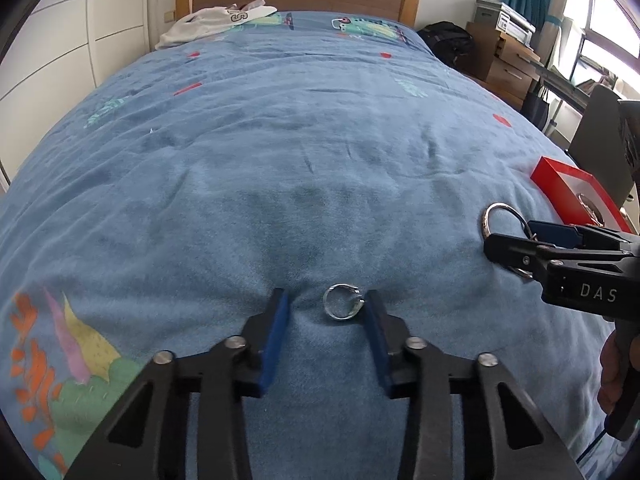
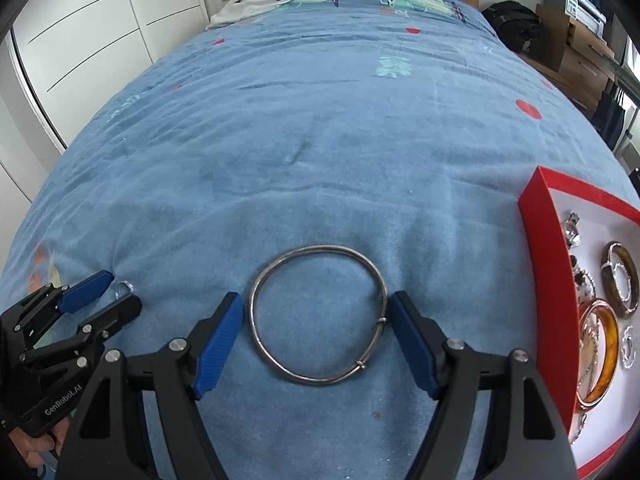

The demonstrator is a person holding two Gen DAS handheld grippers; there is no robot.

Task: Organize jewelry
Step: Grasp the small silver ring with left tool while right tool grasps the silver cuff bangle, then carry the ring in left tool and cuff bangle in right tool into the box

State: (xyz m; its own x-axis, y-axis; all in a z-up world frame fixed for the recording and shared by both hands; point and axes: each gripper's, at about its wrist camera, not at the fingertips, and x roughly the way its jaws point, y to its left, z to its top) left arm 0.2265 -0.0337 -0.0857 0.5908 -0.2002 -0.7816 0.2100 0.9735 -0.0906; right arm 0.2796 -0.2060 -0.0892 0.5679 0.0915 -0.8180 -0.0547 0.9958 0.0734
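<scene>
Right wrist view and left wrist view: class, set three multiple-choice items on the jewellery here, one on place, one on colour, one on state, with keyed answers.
1. Where does the thin silver wire bangle lie?
A in the box
B on the blue bedspread
C on the floor

2. What colour is the cardboard jewellery box's rim?
A red
B green
C black

3. How does the small silver ring sit at the left tool?
A lifted
B between open pads
C far off

Key: B, it rests flat on fabric; A, red walls show; B, a gap remains at one pad.
</scene>
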